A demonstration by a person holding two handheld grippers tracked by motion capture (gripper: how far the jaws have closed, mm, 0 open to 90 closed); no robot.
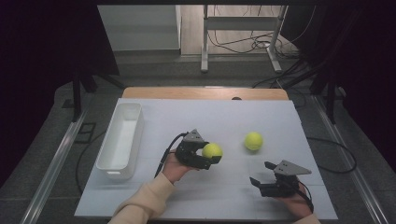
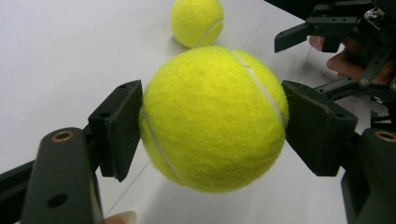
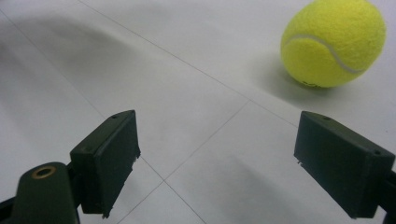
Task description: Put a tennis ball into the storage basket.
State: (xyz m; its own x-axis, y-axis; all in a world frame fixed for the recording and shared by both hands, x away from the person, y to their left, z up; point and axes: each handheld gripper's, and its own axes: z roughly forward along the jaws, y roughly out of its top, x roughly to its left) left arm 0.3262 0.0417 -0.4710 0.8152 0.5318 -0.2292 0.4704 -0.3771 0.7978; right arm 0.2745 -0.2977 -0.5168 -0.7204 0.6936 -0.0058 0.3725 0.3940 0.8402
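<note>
My left gripper is shut on a yellow tennis ball, held just above the white table near its middle. In the left gripper view the ball is squeezed between both black pads. A second tennis ball lies on the table to the right; it also appears behind the held one and at the upper right of the right gripper view. My right gripper rests low at the front right, open, with bare table between its jaws.
A long white bin stands empty along the left side of the white table sheet. Beyond the table's far wooden edge are a metal frame's legs and loose cables on the floor.
</note>
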